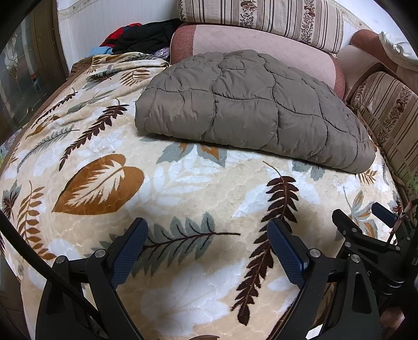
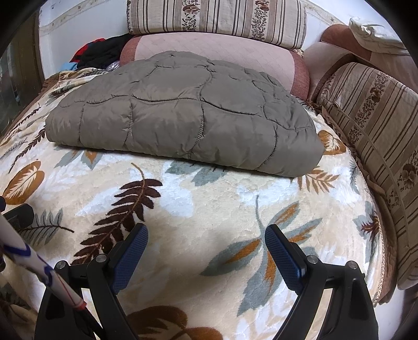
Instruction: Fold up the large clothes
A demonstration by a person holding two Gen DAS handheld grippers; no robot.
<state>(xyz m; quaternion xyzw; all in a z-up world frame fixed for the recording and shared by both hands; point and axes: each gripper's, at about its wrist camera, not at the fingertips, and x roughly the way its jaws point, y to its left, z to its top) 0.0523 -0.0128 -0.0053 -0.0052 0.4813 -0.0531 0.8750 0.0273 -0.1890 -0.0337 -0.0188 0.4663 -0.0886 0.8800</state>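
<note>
Both grippers idle over leaf-print blanket; folded quilted garment beyond.

Nearest me, my left gripper [image 1: 206, 232] and right gripper [image 2: 206, 239] stood wide open, holding nothing, hovering above the cream leaf-print blanket [image 1: 183, 188]. Farther on, the grey-brown quilted garment [image 2: 183, 112] lay folded flat on that blanket, apart from both claws. Behind it sat a pink cushion [image 2: 209, 52], then a striped cushion [image 2: 216, 18]; dark clothes [image 1: 146, 36] were piled far left.

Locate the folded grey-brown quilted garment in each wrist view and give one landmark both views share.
Left wrist view: the quilted garment lies upper centre to right on the leaf-print blanket.
Right wrist view: the quilted garment lies upper centre, reaching further left.
Shared landmark: the pink cushion directly behind it.
</note>
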